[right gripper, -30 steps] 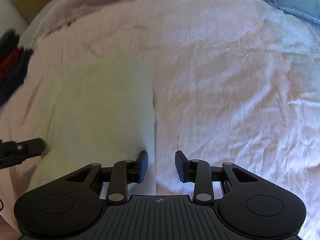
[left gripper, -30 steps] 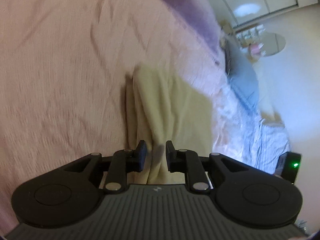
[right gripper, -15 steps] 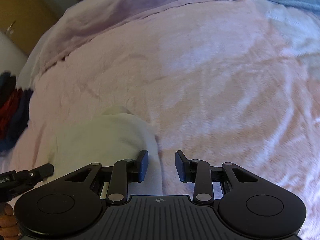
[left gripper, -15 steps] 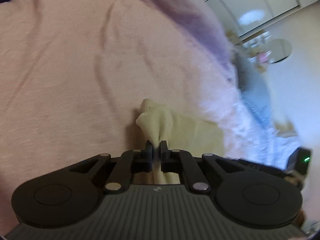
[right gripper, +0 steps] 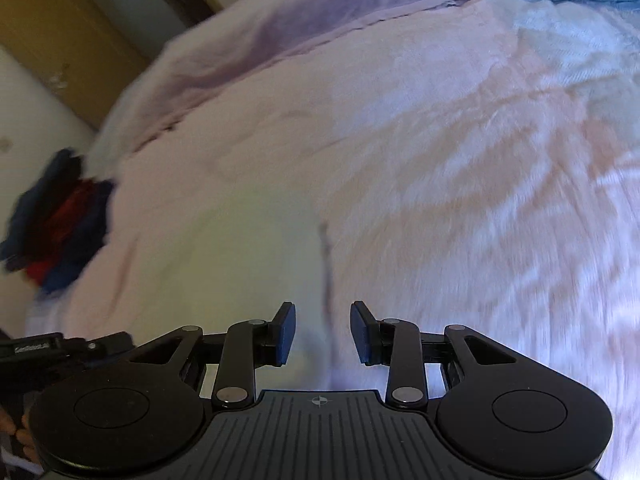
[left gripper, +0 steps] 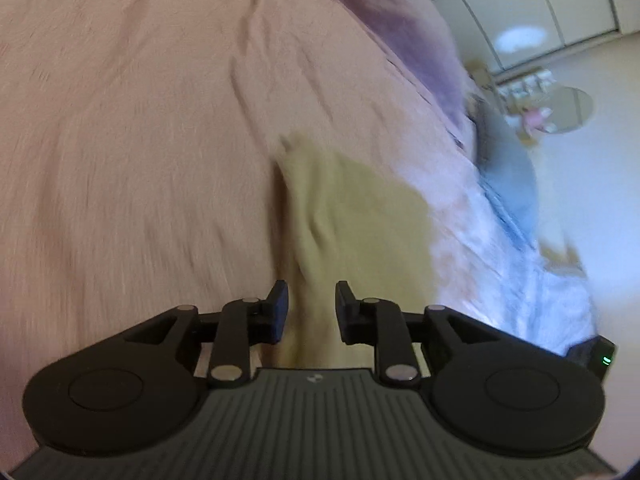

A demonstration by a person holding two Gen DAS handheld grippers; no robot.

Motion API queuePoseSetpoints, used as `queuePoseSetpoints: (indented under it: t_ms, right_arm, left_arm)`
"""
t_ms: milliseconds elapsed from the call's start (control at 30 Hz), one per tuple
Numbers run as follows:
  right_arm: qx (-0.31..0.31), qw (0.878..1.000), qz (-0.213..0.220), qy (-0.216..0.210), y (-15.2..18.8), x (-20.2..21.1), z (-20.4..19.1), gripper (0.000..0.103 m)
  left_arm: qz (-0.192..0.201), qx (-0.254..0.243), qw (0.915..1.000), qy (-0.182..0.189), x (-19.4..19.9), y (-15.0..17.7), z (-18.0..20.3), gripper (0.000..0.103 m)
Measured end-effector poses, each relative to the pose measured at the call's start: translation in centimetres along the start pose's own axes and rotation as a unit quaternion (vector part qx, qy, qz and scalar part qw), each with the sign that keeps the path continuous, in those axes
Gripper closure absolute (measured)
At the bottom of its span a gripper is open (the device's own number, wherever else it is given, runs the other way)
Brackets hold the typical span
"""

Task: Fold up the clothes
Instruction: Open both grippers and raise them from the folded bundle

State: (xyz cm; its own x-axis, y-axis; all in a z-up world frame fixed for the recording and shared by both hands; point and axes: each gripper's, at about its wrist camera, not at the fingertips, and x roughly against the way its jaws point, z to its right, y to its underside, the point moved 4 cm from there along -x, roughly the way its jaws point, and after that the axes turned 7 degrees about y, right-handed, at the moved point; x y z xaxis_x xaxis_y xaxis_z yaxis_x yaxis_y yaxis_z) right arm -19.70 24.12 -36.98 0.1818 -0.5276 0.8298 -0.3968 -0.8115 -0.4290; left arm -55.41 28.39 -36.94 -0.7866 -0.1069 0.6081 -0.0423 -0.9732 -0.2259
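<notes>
A pale yellow garment (left gripper: 352,216) lies folded on the pink blanket (left gripper: 132,168). My left gripper (left gripper: 311,304) is open, its jaws apart just above the garment's near end, holding nothing. In the right wrist view the same garment (right gripper: 240,264) looks washed out and lies ahead and to the left. My right gripper (right gripper: 323,330) is open and empty, over the garment's right edge. The left gripper's body (right gripper: 60,350) shows at the lower left of the right wrist view.
A pile of dark blue and red clothes (right gripper: 56,220) lies at the bed's left edge. A purple sheet (right gripper: 320,20) and a blue-grey pillow (left gripper: 508,168) lie at the far side. Wardrobe doors and a round table (left gripper: 560,108) stand beyond the bed.
My left gripper was open a second ago, shut on a fold of the yellow garment half a second ago, and is open again, with the garment lying flatter. The right gripper stayed open and shifted slightly.
</notes>
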Motion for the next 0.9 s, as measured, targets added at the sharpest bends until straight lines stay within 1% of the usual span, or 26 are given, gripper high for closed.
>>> queuePoseSetpoints:
  t_ms: [67,133,167,200,267,333,400,433,500,567,633,700,800,833,900]
  right_arm:
    - [0.016,1.0,0.0,-0.018,2.0,1.9,-0.4,0.069]
    - [0.031,0.999,-0.007,-0.023,3.6,2.4,-0.6,0.069]
    - [0.037,0.999,-0.026,-0.013,4.5,1.8,-0.6,0.069]
    - [0.041,0.998,-0.039,-0.003,5.1,0.8,-0.3,0.069]
    - [0.049,0.997,-0.065,0.017,6.3,-1.3,0.1,0.069]
    - [0.049,0.996,-0.074,0.012,5.8,-1.8,0.2,0.069]
    - [0.052,0.996,-0.066,0.003,5.1,-0.9,0.1,0.069]
    - [0.05,0.996,-0.069,-0.001,5.1,-0.4,0.4,0.069]
    - [0.045,0.996,-0.076,-0.008,5.0,0.6,0.8,0.069]
    - [0.029,0.995,-0.09,-0.009,5.3,1.1,1.9,0.069]
    - [0.012,0.994,-0.106,-0.007,5.4,1.1,2.9,0.068]
    - [-0.005,0.993,-0.121,-0.001,5.7,0.9,3.9,0.068]
    - [-0.023,0.991,-0.133,0.002,5.9,1.0,5.1,0.068]
    - [-0.026,0.991,-0.134,0.002,6.0,1.2,5.4,0.067]
    - [-0.033,0.99,-0.135,0.002,6.1,1.5,6.0,0.066]
  left_arm:
    - [-0.011,-0.026,0.9995,-0.012,0.7,2.5,1.0,0.087]
    - [-0.023,-0.036,0.9983,-0.041,-0.1,4.3,0.5,0.089]
    - [-0.029,-0.038,0.9972,-0.058,-0.7,5.1,-0.1,0.089]
    - [-0.033,-0.034,0.9962,-0.074,-1.3,5.6,-0.7,0.088]
    - [-0.031,-0.018,0.9955,-0.087,-2.2,5.8,-1.6,0.086]
    - [-0.023,-0.022,0.9947,-0.098,-2.0,5.7,-1.1,0.085]
    - [-0.007,-0.026,0.9935,-0.111,-0.7,6.1,-0.2,0.084]
    - [0.0,-0.015,0.994,-0.109,0.0,6.5,0.2,0.084]
    - [0.009,0.036,0.9957,-0.085,1.5,7.5,0.6,0.084]
    - [0.017,0.089,0.9944,-0.055,2.6,8.5,1.0,0.081]
    - [0.025,0.151,0.9882,-0.007,2.1,9.9,1.1,0.065]
    - [0.033,0.212,0.9763,0.028,0.5,11.4,0.9,0.063]
    - [0.074,0.288,0.9533,0.053,-1.4,13.0,-0.7,0.062]
    - [0.089,0.299,0.9484,0.055,-1.9,13.4,-1.1,0.061]
    - [0.115,0.313,0.9415,0.051,-2.7,13.8,-1.7,0.059]
